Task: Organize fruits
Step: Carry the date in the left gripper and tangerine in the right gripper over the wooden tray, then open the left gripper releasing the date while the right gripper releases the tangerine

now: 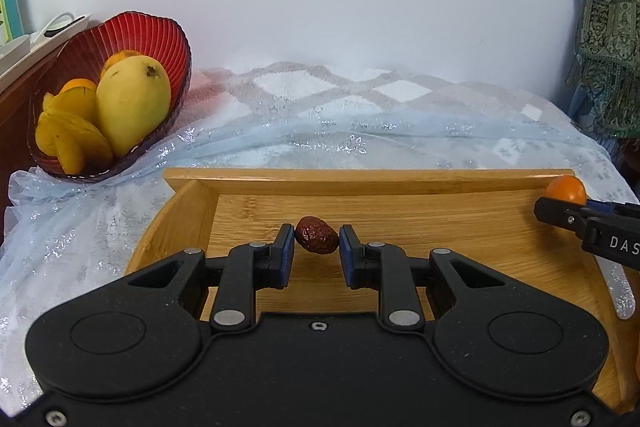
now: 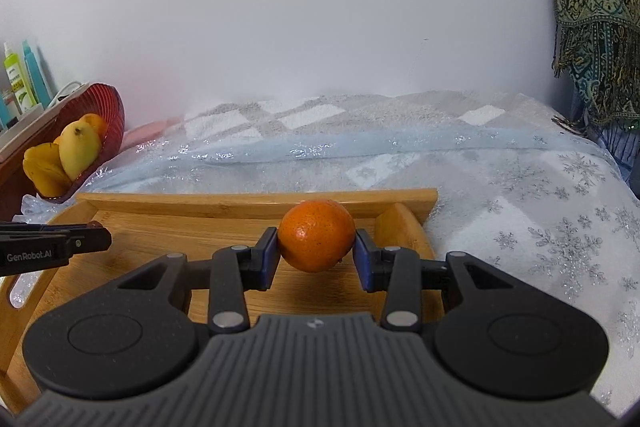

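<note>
- While both grippers hang over the wooden tray point(image 1: 192, 205), each has a fruit pinched between its pads: the left gripper point(image 1: 317, 241) is narrowed on a wrinkled red date point(image 1: 317, 239), the right gripper point(image 2: 316, 247) is clamped on a small orange point(image 2: 316, 235).
- Beneath both sets of jaws the tray floor is bare; no fruit lies on it that I can see.
- Far left of the jaws, beyond the tray, the red bowl point(image 1: 168, 39) already holds a mango point(image 1: 132, 103) and pieces of yellow fruit.
- My judgement: the sorting is midway, with these two fruits still to be set down; where they belong cannot be told.
</note>
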The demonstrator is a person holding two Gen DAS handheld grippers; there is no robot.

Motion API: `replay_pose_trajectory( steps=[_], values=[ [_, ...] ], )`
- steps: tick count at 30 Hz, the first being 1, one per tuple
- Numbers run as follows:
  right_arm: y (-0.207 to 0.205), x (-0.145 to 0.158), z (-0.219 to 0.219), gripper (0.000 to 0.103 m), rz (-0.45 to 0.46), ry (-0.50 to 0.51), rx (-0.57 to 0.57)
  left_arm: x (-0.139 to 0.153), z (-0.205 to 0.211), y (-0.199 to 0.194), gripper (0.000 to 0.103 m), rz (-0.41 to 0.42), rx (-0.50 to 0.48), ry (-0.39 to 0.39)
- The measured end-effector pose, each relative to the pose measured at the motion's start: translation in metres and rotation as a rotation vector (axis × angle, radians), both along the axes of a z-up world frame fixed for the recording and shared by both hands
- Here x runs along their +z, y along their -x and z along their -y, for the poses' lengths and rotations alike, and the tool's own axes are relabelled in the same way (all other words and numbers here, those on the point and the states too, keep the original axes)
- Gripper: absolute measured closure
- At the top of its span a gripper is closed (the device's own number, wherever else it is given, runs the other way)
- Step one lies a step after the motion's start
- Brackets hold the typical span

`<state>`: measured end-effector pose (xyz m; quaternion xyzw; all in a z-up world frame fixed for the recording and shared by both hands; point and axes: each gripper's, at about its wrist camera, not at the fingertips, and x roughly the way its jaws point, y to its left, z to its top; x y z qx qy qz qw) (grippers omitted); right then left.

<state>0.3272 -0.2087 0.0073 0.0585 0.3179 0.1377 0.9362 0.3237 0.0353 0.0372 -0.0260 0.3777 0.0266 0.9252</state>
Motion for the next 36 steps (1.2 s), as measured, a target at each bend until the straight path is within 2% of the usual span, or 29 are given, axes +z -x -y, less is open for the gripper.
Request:
replay_pose_trajectory(
  steps=[12,27,30,33,34,36],
  values=[
    [-0.0032,-0.002,0.0014,0.059,-0.023,-0.021,-0.013,-0.009,0.0023,-0.0055,0.08,-0.026,-0.01,-0.016],
    [-0.0046,-0.0045,-0.0018,0.058,-0.037,-0.001,-0.01,-0.0079,0.0043,-0.009,0.079,-0.036,-0.028,-0.04],
    [-0.0044,-0.0046,-0.0026,0.053,-0.036,0.002,-0.007,-0.0078,0.0042,-0.0088,0.078,-0.035,-0.026,-0.044],
    [-0.0039,-0.0043,-0.0037,0.049,-0.031,0.008,-0.007,-0.008,0.0032,-0.0077,0.067,-0.034,-0.026,-0.041],
    [-0.0035,-0.004,-0.0039,0.04,-0.028,0.008,-0.006,-0.008,0.0025,-0.0072,0.067,-0.033,-0.028,-0.037],
    [-0.002,-0.0025,-0.0047,0.034,-0.019,0.009,0.003,-0.0077,0.0013,-0.0056,0.061,-0.031,-0.028,-0.033]
  ],
)
